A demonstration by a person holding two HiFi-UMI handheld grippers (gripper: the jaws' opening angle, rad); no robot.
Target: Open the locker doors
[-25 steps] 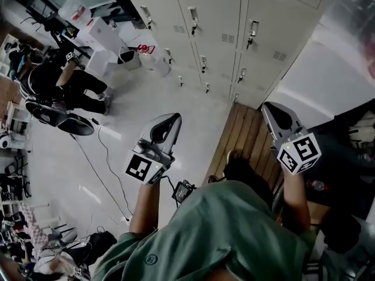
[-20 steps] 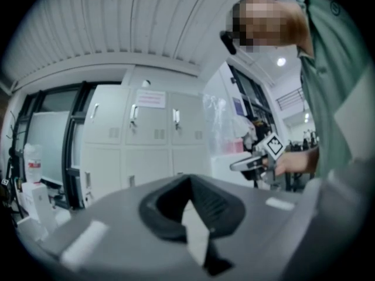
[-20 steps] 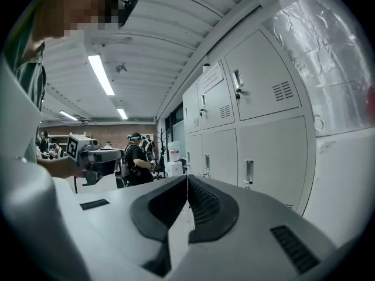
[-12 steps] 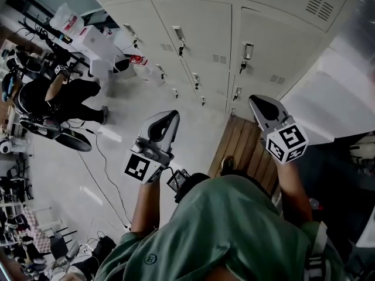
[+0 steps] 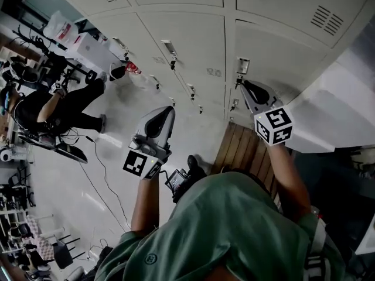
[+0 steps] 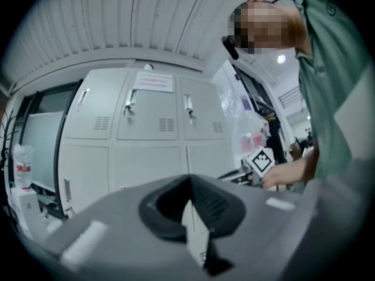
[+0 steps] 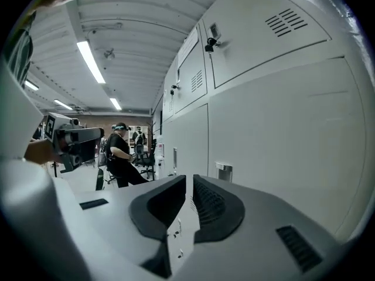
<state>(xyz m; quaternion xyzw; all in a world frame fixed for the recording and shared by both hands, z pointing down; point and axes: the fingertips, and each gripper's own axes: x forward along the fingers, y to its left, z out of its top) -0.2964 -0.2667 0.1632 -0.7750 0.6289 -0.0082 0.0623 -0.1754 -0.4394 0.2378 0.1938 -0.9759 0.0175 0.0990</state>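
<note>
Near locker handle (image 5: 242, 67), right tongs (image 5: 244, 85) closed, perhaps touching.

locker area in a lab-type workspace: wall of grey metal lockers (image 5: 193, 45), pale floor (image 5: 64, 180) with loose cables (image 5: 108, 177), stacked boxes (image 5: 88, 48), seated person (image 5: 58, 105), ceiling strip lights (image 7: 91, 60).

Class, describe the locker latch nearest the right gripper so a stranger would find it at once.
Start at the pale bank of lockers along the wall. Take its rightmost column, beside the wooden boards on the floor. The metal latch there is the only one with the shut right gripper close beside it.
</note>
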